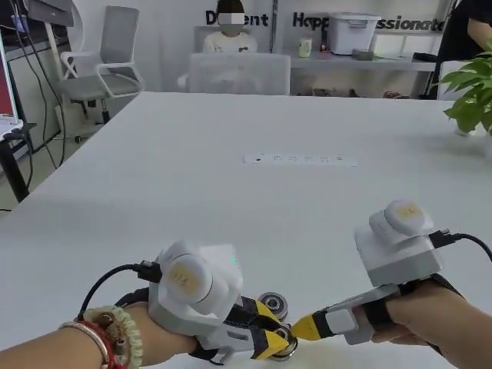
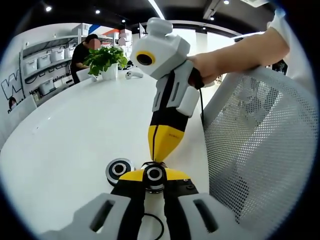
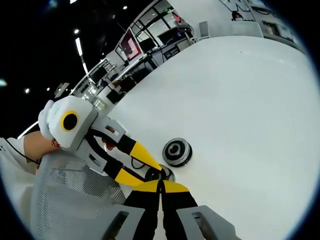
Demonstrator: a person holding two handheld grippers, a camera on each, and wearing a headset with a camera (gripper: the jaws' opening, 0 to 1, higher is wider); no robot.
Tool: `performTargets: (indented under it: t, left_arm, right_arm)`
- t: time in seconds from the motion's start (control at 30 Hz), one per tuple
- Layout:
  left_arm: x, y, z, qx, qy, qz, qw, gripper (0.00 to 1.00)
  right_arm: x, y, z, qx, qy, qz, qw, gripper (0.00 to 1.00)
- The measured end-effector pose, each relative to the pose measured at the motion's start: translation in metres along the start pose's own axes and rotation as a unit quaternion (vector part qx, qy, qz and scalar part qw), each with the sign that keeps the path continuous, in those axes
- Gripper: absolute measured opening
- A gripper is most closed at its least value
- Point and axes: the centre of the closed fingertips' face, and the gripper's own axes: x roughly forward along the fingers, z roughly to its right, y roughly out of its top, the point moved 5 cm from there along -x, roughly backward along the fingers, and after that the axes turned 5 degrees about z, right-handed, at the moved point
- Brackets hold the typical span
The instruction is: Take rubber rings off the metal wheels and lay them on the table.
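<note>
My left gripper (image 1: pixel 273 342) (image 2: pixel 154 177) is shut on a small metal wheel (image 2: pixel 154 173) (image 1: pixel 286 352) just above the white table (image 1: pixel 231 192), close to its near edge. The yellow tips of my right gripper (image 1: pixel 296 330) (image 3: pixel 160 184) are closed at that wheel's rim, apparently pinching its black rubber ring (image 2: pixel 150 163). The right gripper (image 2: pixel 160 150) comes down on the wheel from above in the left gripper view. A second metal wheel (image 1: pixel 273 302) (image 2: pixel 120 170) (image 3: pixel 176 151), with a dark ring around it, lies flat on the table just beyond the held one.
A thin black loop (image 2: pixel 150 227) lies under my left gripper. A mesh chair back (image 2: pixel 250 150) stands close to the table's near edge. A flush power strip (image 1: pixel 300 160) sits mid-table. A potted plant (image 1: pixel 473 92) is at the far right, with chairs and a seated person beyond.
</note>
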Motion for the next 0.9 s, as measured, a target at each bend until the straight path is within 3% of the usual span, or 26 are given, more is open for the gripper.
performTargets:
  t: [0.4,0.9]
  left_arm:
    - [0.000,-0.001,0.000,-0.003,0.001,0.000,1.0000,0.08]
    - [0.000,-0.001,0.001,-0.001,0.000,-0.001,1.0000,0.08]
  right_arm:
    - [0.003,0.002,-0.007,-0.019,0.013,0.002,0.9997,0.00]
    - [0.002,0.004,-0.011,-0.017,0.027,0.013,0.9994,0.00]
